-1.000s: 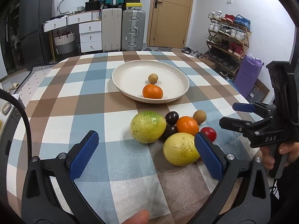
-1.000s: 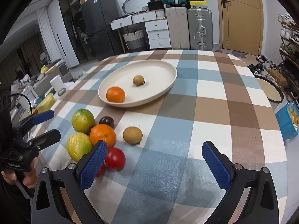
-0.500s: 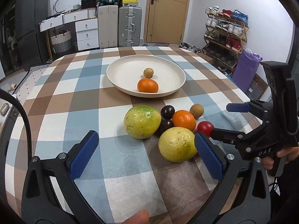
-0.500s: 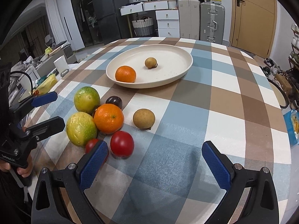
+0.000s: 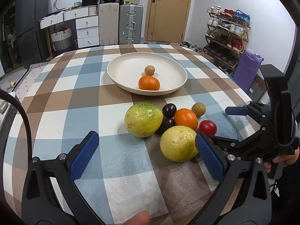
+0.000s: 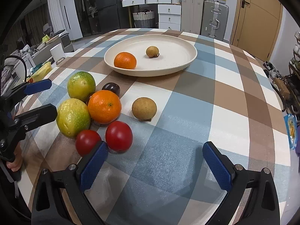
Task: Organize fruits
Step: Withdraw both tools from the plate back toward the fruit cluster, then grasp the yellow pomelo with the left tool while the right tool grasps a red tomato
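Note:
A cream plate [image 5: 168, 69] [image 6: 174, 43] holds an orange [image 5: 149, 82] [image 6: 125, 60] and a small brown fruit [image 5: 149, 70] [image 6: 152, 51]. In front of it lies a cluster on the checked cloth: a green-yellow fruit [image 5: 143, 119] [image 6: 81, 86], a yellow fruit [image 5: 178, 146] [image 6: 73, 117], an orange [image 5: 186, 118] [image 6: 104, 106], dark plums [image 5: 169, 110] [image 6: 111, 88], two red tomatoes [image 6: 118, 136] [image 6: 87, 145] and a brown fruit [image 5: 198, 109] [image 6: 144, 108]. My left gripper [image 5: 146, 156] is open and empty, near the yellow fruit. My right gripper [image 6: 154, 166] is open and empty, just before the tomatoes.
The round table [image 6: 234, 101] carries a checked cloth. Its edge falls away at right towards a shoe rack [image 5: 226, 37] and purple bag [image 5: 245, 71]. Suitcases [image 5: 129, 24] and drawers [image 5: 87, 30] stand behind. Clutter lies beyond the table's left edge [image 6: 45, 67].
Both grippers have moved in closer to the fruit cluster. The right gripper now sits right by the tomatoes. Both stay open; no fruit has moved.

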### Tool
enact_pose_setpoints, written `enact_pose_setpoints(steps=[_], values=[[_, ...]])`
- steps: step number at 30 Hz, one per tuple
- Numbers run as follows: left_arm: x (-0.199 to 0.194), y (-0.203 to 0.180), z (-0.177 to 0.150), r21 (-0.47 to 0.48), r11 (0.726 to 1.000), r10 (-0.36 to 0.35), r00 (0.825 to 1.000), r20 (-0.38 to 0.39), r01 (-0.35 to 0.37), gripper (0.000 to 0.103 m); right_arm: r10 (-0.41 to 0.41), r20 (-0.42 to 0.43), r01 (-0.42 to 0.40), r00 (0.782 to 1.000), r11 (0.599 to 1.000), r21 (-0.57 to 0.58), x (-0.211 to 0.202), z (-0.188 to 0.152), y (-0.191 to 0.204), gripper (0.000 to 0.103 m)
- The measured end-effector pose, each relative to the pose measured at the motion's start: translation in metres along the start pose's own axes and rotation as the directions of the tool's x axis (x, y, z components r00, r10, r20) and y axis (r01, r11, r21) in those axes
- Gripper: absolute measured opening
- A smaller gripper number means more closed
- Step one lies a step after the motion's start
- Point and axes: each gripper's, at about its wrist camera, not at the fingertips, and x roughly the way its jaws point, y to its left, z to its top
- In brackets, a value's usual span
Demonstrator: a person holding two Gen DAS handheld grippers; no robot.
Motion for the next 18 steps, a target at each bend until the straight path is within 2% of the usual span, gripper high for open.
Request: enact_pose_setpoints(steps=[6,8,9,18], values=[[0.001,-0.001,-0.001,0.003,1.0,0.0,1.0,-0.002,0.0,0.102,0.004,0.012,-0.004,1.0,1.0,-0.011,-0.001,0.001,0.003,0.102],[0.001,-0.001,-0.001,0.002,1.0,0.003,1.0,-0.001,-0.003,0.102,0.02,0.01,-0.02,1.0,1.0,-0.018,-0.001,0.001,0.005,0.096],[0.001,0.0,-0.001,-0.001,1.0,0.002,1.0,-0.002,-0.002,0.102,0.029,0.008,-0.029,1.0,0.999,-0.022,-0.001,0.001,0.006,0.087],[0.002,0.0,-0.001,0.003,1.0,-0.006,1.0,-0.012,0.006,0.102,0.097,0.029,-0.095,0.995,0.994,-0.061,-0.006,0.0,0.017,0.058]])
